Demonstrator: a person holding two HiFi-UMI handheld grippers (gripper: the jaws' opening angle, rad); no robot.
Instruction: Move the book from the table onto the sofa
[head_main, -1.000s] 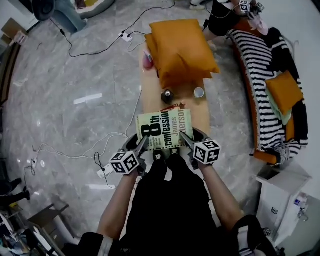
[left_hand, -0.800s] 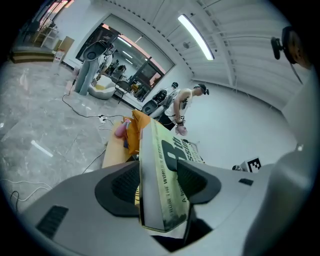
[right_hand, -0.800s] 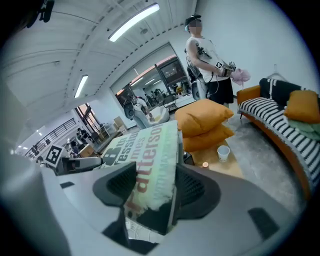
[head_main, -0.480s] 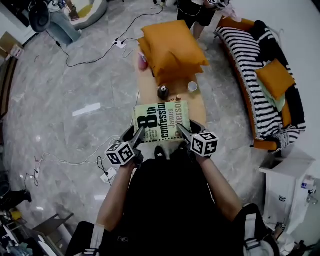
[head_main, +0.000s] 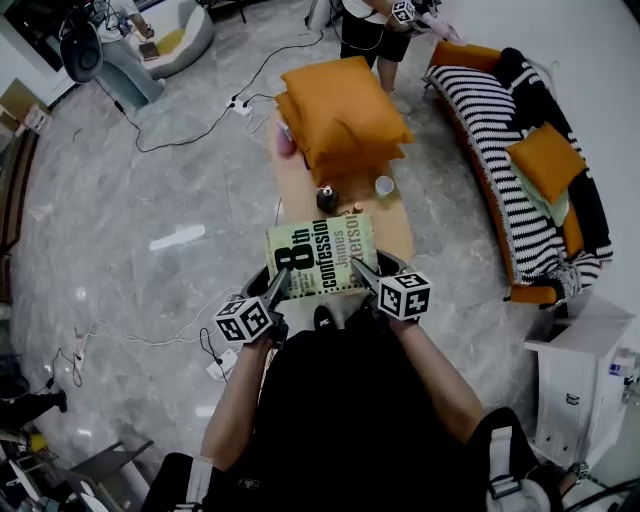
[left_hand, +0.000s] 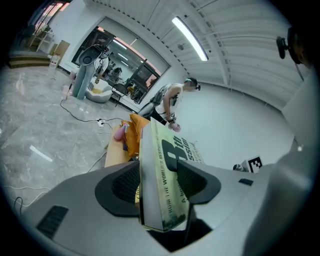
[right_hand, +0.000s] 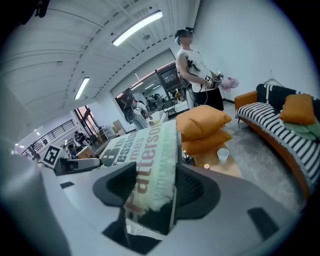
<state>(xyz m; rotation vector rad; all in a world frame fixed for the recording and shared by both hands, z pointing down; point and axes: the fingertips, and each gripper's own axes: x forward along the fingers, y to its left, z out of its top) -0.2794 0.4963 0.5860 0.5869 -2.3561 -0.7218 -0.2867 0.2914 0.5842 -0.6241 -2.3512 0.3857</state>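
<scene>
Gripped by the left tongs and right tongs, the book is being raised higher off the tabletop. The carry to the sofa is thereby being freed.

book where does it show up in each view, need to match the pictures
Head view: book at centre, cover up.
Left gripper view: book at centre, edge-on between the jaws.
Right gripper view: book centre-left, between the jaws.
Shared landmark: orange cushions beyond the book.
</scene>
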